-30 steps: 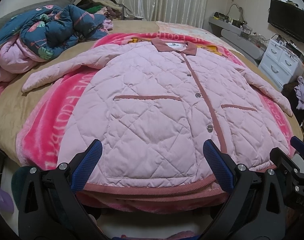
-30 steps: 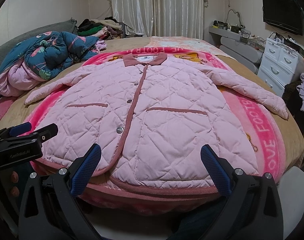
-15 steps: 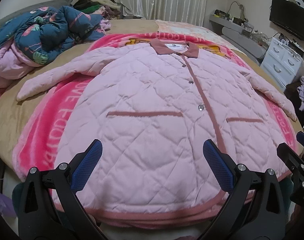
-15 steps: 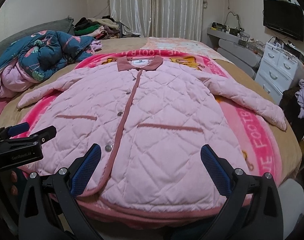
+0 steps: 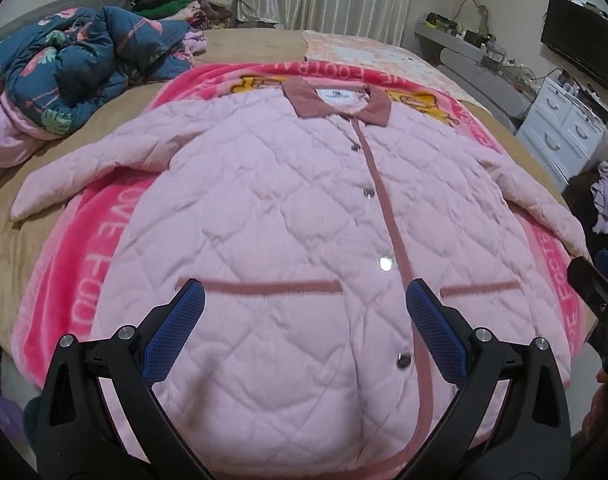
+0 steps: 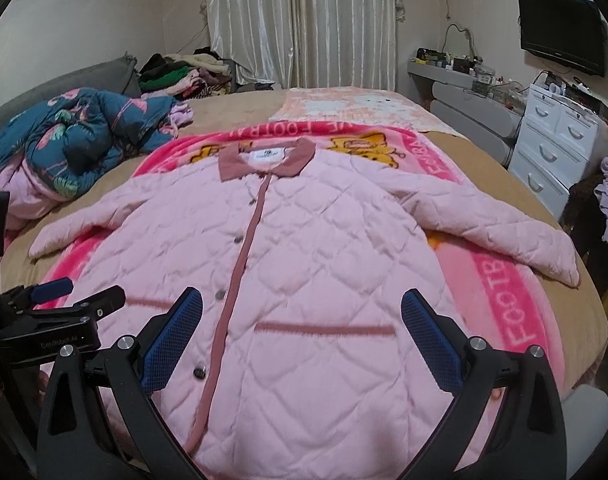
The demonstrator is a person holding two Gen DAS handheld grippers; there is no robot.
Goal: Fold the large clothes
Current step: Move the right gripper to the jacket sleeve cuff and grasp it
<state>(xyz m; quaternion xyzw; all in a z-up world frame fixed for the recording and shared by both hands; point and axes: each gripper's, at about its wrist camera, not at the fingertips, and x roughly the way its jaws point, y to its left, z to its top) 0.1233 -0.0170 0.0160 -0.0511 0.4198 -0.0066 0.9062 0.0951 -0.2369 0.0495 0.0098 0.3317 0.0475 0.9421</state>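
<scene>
1. The pink quilted jacket (image 5: pixel 288 216) lies face up and buttoned on a bright pink fleece blanket (image 5: pixel 84 264), which is spread over the tan-covered bed (image 6: pixel 240 108). Its collar (image 5: pixel 337 102) is at the far end and its hem toward the cameras. Laid flat like this, with the front closed, it looks ready for a first fold; no fold shows yet.
2. Both sleeves are spread out to the sides. The left sleeve (image 5: pixel 84 168) runs off the blanket onto the tan cover, and the right sleeve (image 6: pixel 499 232) lies over the blanket's lettered border. Spread this way, each one is probably easy to reach and turn inward.
3. The left gripper (image 5: pixel 304 328) hangs over the lower front, near the left pocket trim (image 5: pixel 272 286), with its jaws wide apart and nothing between them.
4. The right gripper (image 6: pixel 302 332) is likewise wide open and empty, above the right pocket trim (image 6: pixel 327 328). Each gripper also shows at the edge of the other's view.
5. The hem is cut off below both frames and partly hidden by the gripper bodies, so I cannot tell how it lies. Whether either gripper touches the fabric is also unclear.
6. The pocket trims are smeared with blur, and the collar label is too small to read.
7. A crumpled blue flamingo-print quilt (image 5: pixel 76 68) sits well to the left, and a heap of clothes (image 6: pixel 184 70) is by the curtains (image 6: pixel 304 20). White drawers (image 6: pixel 555 136) and a wall television (image 6: pixel 561 32) are on the right.
</scene>
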